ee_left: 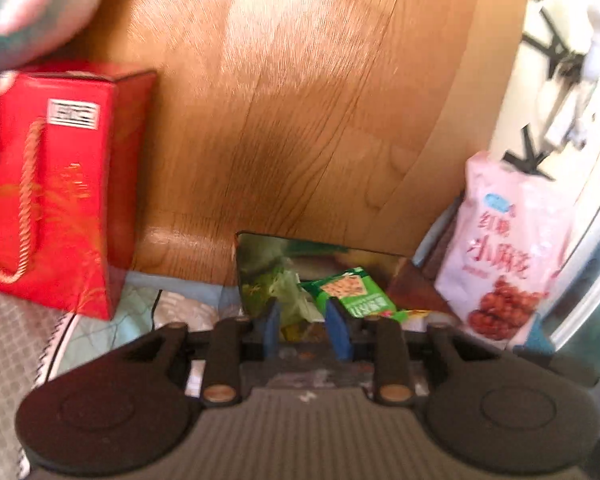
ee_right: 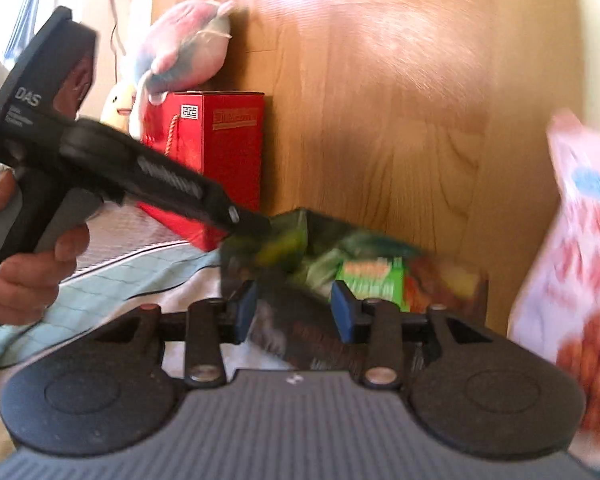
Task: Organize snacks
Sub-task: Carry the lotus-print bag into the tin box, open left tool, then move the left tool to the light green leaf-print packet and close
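A dark open box (ee_left: pixel 260 248) of snacks sits against a wooden headboard; it also shows in the right wrist view (ee_right: pixel 300 232). Inside lie a green cracker packet (ee_left: pixel 352 292), also in the right wrist view (ee_right: pixel 374 280), and other wrappers. My left gripper (ee_left: pixel 306 330) is open, its blue pads over the box with a pale green wrapper between them, not clamped. In the right wrist view the left gripper (ee_right: pixel 256 224) reaches into the box's left corner. My right gripper (ee_right: pixel 294 310) is open and empty above the box's front.
A red gift box with rope handle (ee_left: pixel 56 188) stands left of the snack box, also in the right wrist view (ee_right: pixel 216 148). A pink snack bag (ee_left: pixel 504 248) leans at the right. A plush toy (ee_right: pixel 188 48) lies atop the red box. Bedding (ee_right: pixel 132 276) lies below.
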Demonstrator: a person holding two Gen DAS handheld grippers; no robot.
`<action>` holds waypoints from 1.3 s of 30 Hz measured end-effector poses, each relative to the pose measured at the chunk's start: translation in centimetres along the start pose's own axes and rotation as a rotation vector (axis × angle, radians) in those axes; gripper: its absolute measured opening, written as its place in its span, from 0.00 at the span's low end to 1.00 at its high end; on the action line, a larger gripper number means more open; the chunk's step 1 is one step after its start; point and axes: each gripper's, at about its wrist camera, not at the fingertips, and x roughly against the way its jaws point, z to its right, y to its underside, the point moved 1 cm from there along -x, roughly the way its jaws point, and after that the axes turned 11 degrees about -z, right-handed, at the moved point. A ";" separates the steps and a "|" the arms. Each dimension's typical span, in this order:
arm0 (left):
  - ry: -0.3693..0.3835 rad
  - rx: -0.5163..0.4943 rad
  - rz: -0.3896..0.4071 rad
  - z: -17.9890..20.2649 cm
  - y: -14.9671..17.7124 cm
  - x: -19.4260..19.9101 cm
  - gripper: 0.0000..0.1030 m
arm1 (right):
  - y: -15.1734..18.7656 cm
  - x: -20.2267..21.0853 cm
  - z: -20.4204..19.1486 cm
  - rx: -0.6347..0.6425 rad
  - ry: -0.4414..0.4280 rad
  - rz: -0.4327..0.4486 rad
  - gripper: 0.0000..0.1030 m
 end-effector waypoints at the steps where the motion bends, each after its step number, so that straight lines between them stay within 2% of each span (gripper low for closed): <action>1: 0.007 0.004 0.010 -0.1 0.6 1.0 0.29 | 0.9 0.2 -0.2 -0.029 -0.020 -0.005 0.43; 6: 0.016 -0.011 -0.020 -0.1 4.5 3.1 0.31 | 5.1 0.8 -1.3 -0.178 -0.124 -0.079 0.44; 8: -0.005 -0.035 -0.049 0.3 5.8 2.7 0.38 | 6.2 0.7 -2.5 -0.216 -0.177 -0.105 0.51; 9: -0.022 -0.043 -0.067 0.5 6.4 2.4 0.40 | 6.3 0.5 -3.2 -0.219 -0.191 -0.117 0.59; 10: -0.031 -0.051 -0.086 0.8 7.0 2.1 0.42 | 6.4 0.3 -4.1 -0.207 -0.197 -0.128 0.68; 12: -0.035 -0.089 -0.130 1.6 7.8 1.3 0.46 | 6.4 -0.1 -6.1 -0.171 -0.190 -0.143 0.77; 14: -0.084 -0.153 -0.161 2.6 8.9 0.4 0.49 | 6.4 -1.0 -8.1 -0.105 -0.174 -0.176 0.77; 16: -0.142 -0.210 -0.205 3.5 9.8 -1.0 0.47 | 6.4 -1.7 -9.4 -0.021 -0.107 -0.201 0.75; 18: -0.150 -0.226 -0.201 4.0 10.5 -0.7 0.46 | 6.8 -1.3 -9.7 0.034 -0.071 -0.199 0.67; 20: -0.108 -0.222 -0.235 4.3 11.1 -0.1 0.44 | 7.1 -0.3 -8.8 0.018 -0.070 -0.207 0.65; 23: -0.020 -0.196 -0.287 5.1 12.0 0.7 0.44 | 8.7 2.2 -7.2 0.022 -0.021 -0.207 0.66; 27: 0.090 -0.203 -0.348 8.0 14.3 0.6 0.47 | 11.4 5.3 -5.9 0.030 0.045 -0.194 0.67; 30: 0.118 -0.242 -0.349 11.0 15.9 0.5 0.48 | 13.2 7.7 -4.3 -0.039 0.065 -0.188 0.67; 33: 0.188 -0.264 -0.386 13.7 17.2 -0.1 0.48 | 14.8 9.3 -3.2 -0.075 0.098 -0.176 0.67; 39: 0.214 -0.376 -0.404 18.7 19.9 -0.2 0.49 | 18.1 13.0 -2.8 -0.115 0.164 -0.150 0.68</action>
